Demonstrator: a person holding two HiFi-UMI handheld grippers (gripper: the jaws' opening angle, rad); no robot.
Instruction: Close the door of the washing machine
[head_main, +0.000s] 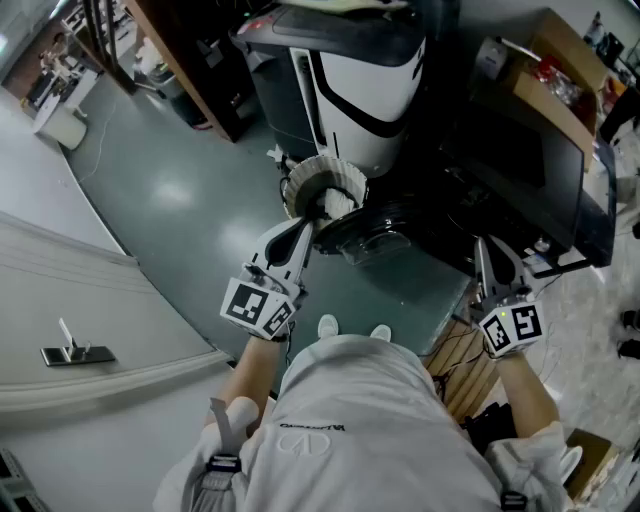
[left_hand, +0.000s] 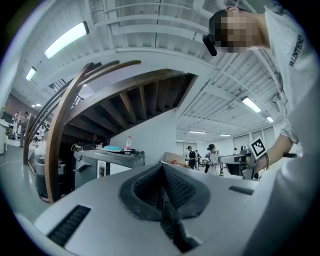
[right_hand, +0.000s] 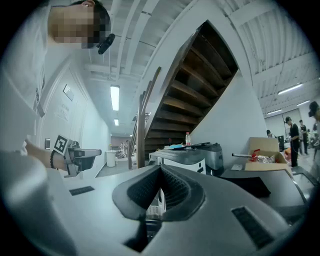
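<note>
Washing machine door open, both my grippers shut and empty.

The washing machine (head_main: 365, 90) stood at the far middle of the floor (head_main: 170, 190), white with a black band. Its dark round door (head_main: 372, 230) hung open on the near side of its front. A white ribbed ring (head_main: 322, 178) sat just left of the door; I could not tell whether it belonged to it. My left gripper (head_main: 303, 226) pointed at that ring, jaws pressed together on nothing. My right gripper (head_main: 482, 252) hung well apart to the right, jaws likewise together and empty. A cardboard box (head_main: 560, 85) sat far right.
</note>
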